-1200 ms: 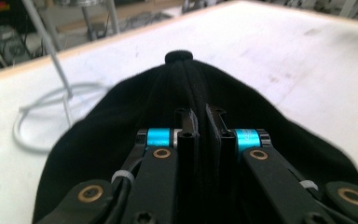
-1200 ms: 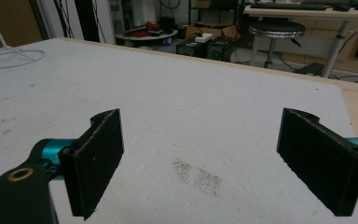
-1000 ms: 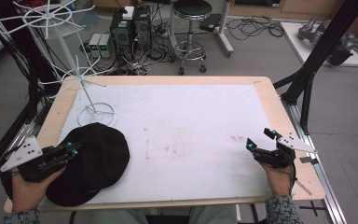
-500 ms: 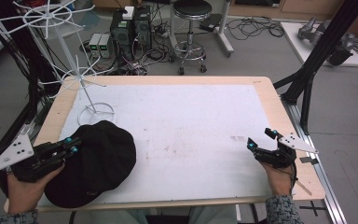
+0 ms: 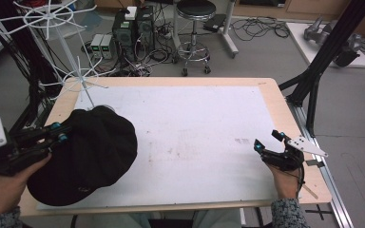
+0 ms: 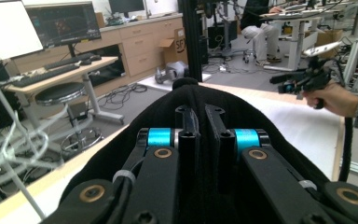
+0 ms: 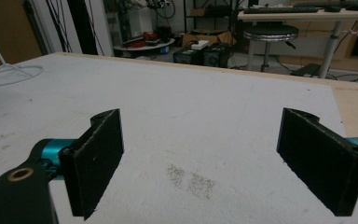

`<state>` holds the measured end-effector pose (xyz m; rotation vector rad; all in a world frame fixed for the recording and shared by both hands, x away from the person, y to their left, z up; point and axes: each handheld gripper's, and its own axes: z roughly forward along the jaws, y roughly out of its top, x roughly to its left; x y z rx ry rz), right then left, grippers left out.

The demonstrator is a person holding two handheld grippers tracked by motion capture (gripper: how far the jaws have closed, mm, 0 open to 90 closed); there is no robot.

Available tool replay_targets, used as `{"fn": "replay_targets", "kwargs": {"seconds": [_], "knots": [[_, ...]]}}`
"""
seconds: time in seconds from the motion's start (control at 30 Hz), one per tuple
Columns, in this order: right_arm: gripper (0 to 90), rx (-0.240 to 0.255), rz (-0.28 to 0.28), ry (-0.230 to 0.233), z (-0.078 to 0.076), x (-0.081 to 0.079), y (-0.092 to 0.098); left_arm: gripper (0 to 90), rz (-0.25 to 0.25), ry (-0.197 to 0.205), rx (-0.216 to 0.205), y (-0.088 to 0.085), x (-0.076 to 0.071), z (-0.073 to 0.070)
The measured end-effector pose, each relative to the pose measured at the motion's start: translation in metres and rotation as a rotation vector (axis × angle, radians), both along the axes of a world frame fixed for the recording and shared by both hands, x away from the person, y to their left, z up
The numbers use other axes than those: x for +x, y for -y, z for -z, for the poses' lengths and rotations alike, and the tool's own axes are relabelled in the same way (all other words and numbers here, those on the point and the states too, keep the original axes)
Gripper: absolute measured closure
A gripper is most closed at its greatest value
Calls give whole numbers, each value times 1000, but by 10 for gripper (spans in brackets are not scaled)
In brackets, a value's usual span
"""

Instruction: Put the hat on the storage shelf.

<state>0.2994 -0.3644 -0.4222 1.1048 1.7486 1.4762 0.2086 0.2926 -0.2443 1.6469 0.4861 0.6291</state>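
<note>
your left gripper is clamped on the edge of the soft black fabric cap; in the left gripper view the two jaws stand pressed almost together with a fold of the black cloth pinched between them. the grip is on the cap's rim at the table's left side, which looks like the sensible place: a thin edge the jaws can close on, where the rounded crown would slip.

the cap sits at the near-left corner of the white foam sheet that covers the light wooden table, part of it hanging past the sheet's near edge. from the high view i cannot tell whether it is fully resting or partly lifted.

just behind the cap stands a white wire rack with spoked arms on a thin pole, its ring base close to the cap's far side. my guess is the cap is meant for one of those arms, hence the pinch at the rim.

your right gripper rests low at the table's near-right, well apart from the cap. its jaws are spread wide with only bare sheet between them, holding nothing. it reads as parked, ready to help if needed.
</note>
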Motion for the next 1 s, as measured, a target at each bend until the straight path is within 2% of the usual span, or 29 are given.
{"fn": "replay_targets", "kwargs": {"seconds": [0.17, 0.27, 0.33, 0.57, 1.0], "knots": [[138, 2, 2, -5, 0, 0, 1, 843, 15, 26, -23, 0, -3, -28], [138, 7, 1, -8, 1, 0, 0, 843, 27, 52, -18, 0, -5, -44], [139, 13, 1, -9, 0, 0, 0, 843, 32, 66, 7, 0, -5, -56], [139, 13, 0, -6, 1, 1, 0, 843, 27, 98, 45, 3, -3, -93], [140, 18, 1, -26, 2, 3, 1, 843, 54, 147, 19, 7, 3, -145]]}}
